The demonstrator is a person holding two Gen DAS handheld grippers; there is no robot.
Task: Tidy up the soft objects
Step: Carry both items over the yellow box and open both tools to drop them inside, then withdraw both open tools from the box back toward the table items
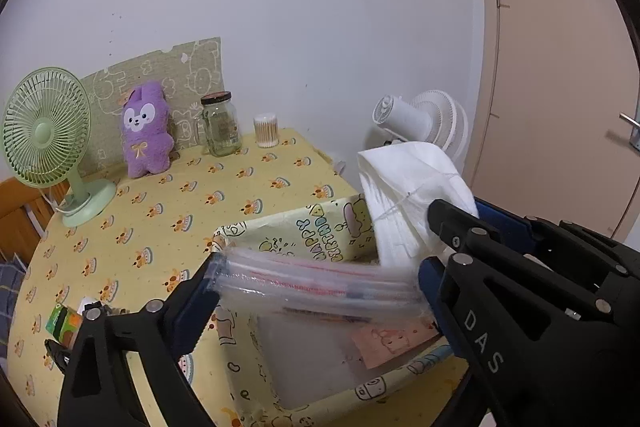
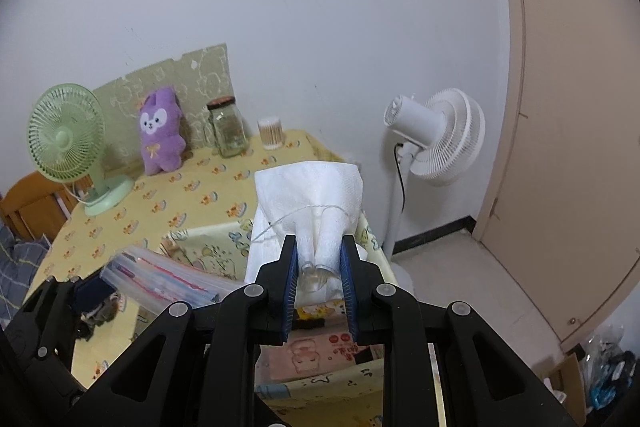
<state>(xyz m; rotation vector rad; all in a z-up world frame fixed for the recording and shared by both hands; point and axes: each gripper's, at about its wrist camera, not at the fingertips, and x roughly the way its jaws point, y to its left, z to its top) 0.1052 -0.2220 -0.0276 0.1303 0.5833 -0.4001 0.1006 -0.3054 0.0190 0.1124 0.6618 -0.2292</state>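
White tissue pack (image 2: 310,203) — pinched at near end by right gripper (image 2: 319,269), long axis pointing away, held above patterned storage box (image 1: 320,227). Clear zip bags (image 1: 320,279) span left gripper (image 1: 320,281), jaws spread wide, crosswise over box mouth; grip uncertain. Box directly below both. Purple plush (image 1: 145,131) well apart, at table (image 1: 160,211) rear.

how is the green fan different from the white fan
The green fan stands on the table, while the white fan stands on the floor beside it. The green fan has an open wire grille; the white fan has a ringed white grille and a chunky rear housing. Neither visibly blurs as if spinning.
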